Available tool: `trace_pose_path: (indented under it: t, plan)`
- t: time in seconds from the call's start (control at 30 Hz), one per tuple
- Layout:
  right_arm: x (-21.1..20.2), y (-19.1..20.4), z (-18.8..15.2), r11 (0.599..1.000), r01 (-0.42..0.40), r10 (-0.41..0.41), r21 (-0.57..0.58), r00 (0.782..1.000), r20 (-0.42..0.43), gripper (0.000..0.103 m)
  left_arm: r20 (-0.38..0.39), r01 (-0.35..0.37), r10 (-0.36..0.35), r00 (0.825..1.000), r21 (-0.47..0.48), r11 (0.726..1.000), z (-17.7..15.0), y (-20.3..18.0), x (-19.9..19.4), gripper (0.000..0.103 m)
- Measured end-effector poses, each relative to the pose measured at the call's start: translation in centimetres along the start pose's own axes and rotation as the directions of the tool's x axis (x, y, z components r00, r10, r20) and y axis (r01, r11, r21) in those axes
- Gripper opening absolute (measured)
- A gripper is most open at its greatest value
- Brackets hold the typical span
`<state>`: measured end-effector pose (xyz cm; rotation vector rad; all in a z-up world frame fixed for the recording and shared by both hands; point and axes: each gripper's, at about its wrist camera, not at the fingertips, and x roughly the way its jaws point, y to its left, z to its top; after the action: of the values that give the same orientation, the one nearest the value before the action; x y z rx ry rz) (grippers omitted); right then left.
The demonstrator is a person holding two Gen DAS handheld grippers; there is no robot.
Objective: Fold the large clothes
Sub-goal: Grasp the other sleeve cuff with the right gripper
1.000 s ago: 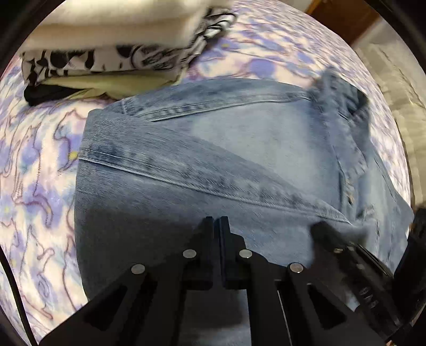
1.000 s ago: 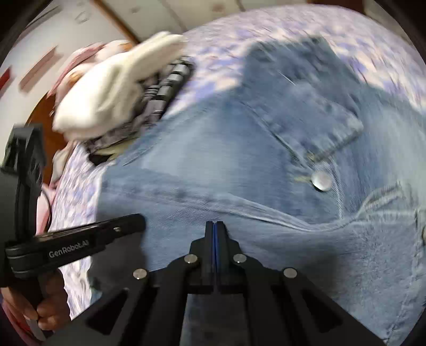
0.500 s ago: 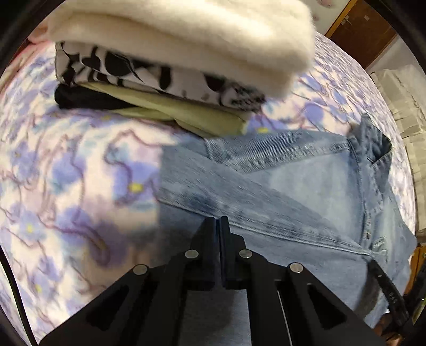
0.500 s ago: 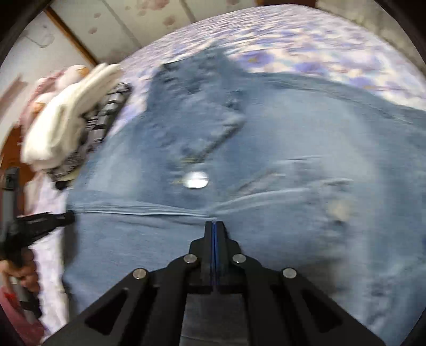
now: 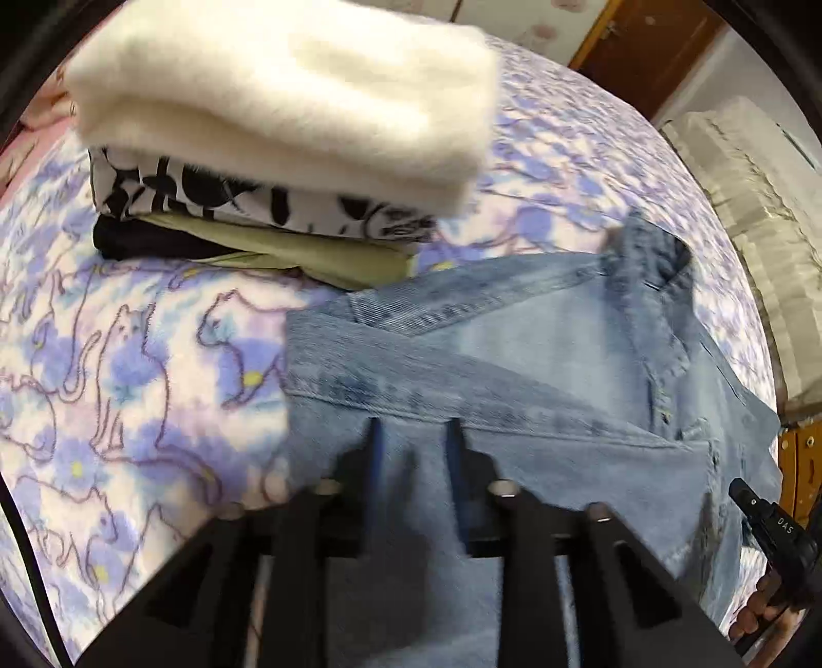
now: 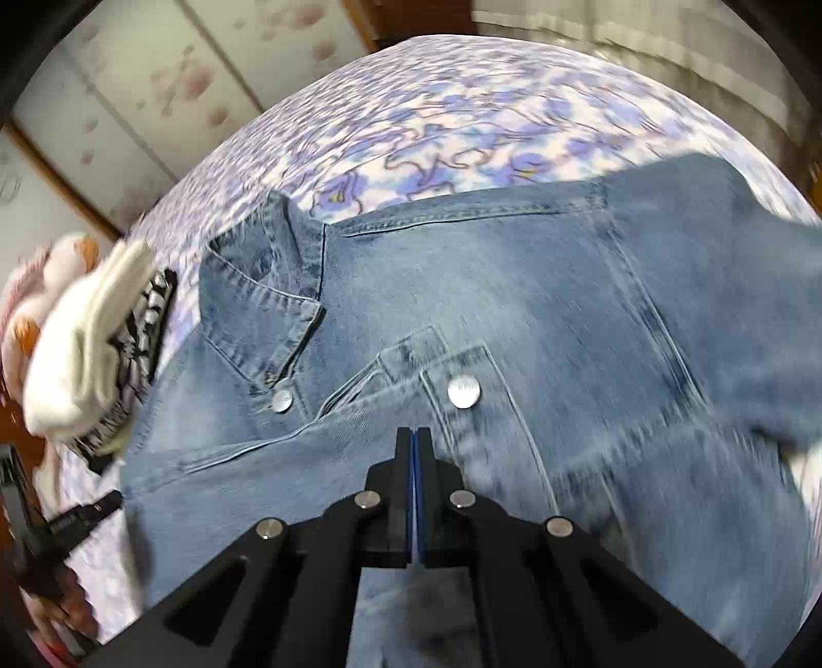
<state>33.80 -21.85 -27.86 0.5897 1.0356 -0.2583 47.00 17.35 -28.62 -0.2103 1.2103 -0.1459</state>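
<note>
A blue denim shirt point(image 5: 539, 349) lies spread on the bed, its collar point(image 6: 257, 308) and metal snap buttons point(image 6: 464, 393) showing in the right wrist view. My left gripper point(image 5: 412, 431) is over the shirt's left part. Its jaws are opening and the denim lies under the gap, with no pad pressing on it. My right gripper point(image 6: 413, 434) is shut on the denim shirt point(image 6: 514, 288) at a folded seam below the chest pocket. Each gripper's black body shows at the edge of the other's view.
A stack of folded clothes point(image 5: 287, 103) topped by a fluffy white piece sits just beyond the shirt's left end. The bed has a purple floral cover point(image 5: 128, 359). A wooden door point(image 5: 642, 46) and a pale covered unit point(image 5: 760, 205) stand past the far side.
The left jaws were shut and now stand apart. The folded stack has grown larger in the left wrist view. The right wrist view has rolled and swung, bringing the collar and both snaps to its middle.
</note>
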Motion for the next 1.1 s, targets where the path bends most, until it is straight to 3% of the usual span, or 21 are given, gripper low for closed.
trace_pose_path:
  t: [0.07, 0.2, 0.3, 0.43, 0.5, 0.63, 0.67, 0.73, 0.93, 1.1]
  plan:
    - [-0.8, -0.3, -0.8, 0.999, -0.033, 0.033, 0.041, 0.999, -0.008, 0.003, -0.005, -0.004, 0.004, 1.0, 0.019, 1.0, -1.2, -1.3, -0.7, 0.036]
    - [-2.0, -1.6, -3.0, 0.994, -0.063, 0.066, 0.086, 0.997, -0.029, 0.004, -0.04, 0.013, -0.011, 0.999, 0.048, 0.999, -4.6, -4.7, -1.6, 0.063]
    - [-2.3, -3.2, -5.0, 0.995, -0.062, 0.066, 0.076, 0.997, -0.05, 0.007, -0.077, 0.035, -0.029, 0.997, 0.07, 0.997, -7.9, -7.2, -2.0, 0.068]
    - [-3.0, -6.0, -7.4, 0.994, -0.096, 0.1, 0.046, 0.99, -0.102, 0.036, -0.134, 0.023, -0.004, 0.991, 0.14, 0.99, -12.5, -11.6, -2.5, 0.081]
    - [-3.5, -7.7, -8.2, 0.992, -0.114, 0.119, 0.045, 0.984, -0.132, 0.037, -0.151, 0.002, 0.026, 0.988, 0.18, 0.984, -14.5, -14.5, -2.6, 0.085]
    - [-5.3, -11.7, -8.9, 0.984, -0.158, 0.169, 0.078, 0.969, -0.178, 0.043, -0.178, -0.02, 0.061, 0.982, 0.226, 0.974, -17.6, -20.6, -2.9, 0.085]
    - [-5.8, -12.7, -8.9, 0.983, -0.164, 0.177, 0.08, 0.965, -0.195, 0.048, -0.183, -0.014, 0.057, 0.982, 0.224, 0.974, -18.3, -22.1, -3.2, 0.085]
    - [-6.8, -14.3, -8.7, 0.982, -0.175, 0.187, 0.073, 0.958, -0.218, 0.05, -0.199, 0.011, 0.032, 0.979, 0.208, 0.978, -19.7, -25.3, -3.6, 0.085]
    - [-10.8, -21.5, -7.0, 0.979, -0.177, 0.196, 0.105, 0.954, -0.227, 0.053, -0.233, 0.085, -0.039, 0.972, 0.187, 0.979, -22.8, -34.6, -4.0, 0.085]
    - [-13.3, -28.4, -5.2, 0.975, -0.16, 0.191, 0.154, 0.959, -0.212, 0.054, -0.223, 0.107, -0.046, 0.974, 0.268, 0.958, -24.8, -42.8, -4.5, 0.085]
